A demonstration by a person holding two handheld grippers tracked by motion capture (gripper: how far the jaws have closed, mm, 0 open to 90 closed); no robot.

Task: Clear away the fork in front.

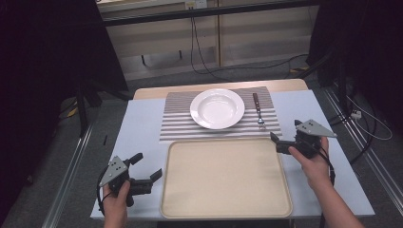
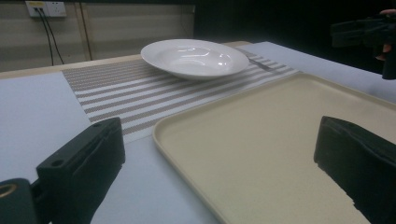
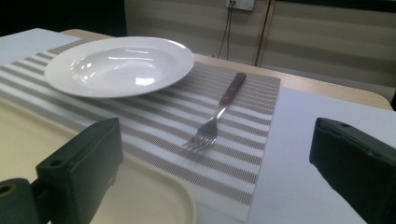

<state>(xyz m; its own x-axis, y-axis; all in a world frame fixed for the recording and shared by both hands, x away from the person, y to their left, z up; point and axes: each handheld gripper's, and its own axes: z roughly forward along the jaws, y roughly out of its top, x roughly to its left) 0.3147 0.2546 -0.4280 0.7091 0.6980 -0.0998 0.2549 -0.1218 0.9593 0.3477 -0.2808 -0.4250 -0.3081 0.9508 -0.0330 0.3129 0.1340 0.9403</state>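
Both tools hung released, the right tool point(image 1: 285, 135) just short of the fork point(image 3: 215, 116), the left tool point(image 1: 145, 166) beside the tray point(image 2: 261, 140). Lying flat on the striped mat point(image 3: 243, 154), the fork would likely skid toward the plate point(image 3: 119, 65) under a shallow pinch.

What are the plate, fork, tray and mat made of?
Plate: probably glazed ceramic, white and glossy with bright highlights.
Fork: shiny metal tines and neck; the dark brown handle looks like wood or plastic.
Tray: likely plastic, with a matte beige face and a rounded moulded rim.
Mat: woven, perhaps vinyl or fabric, with a fine mesh texture in grey and white stripes.
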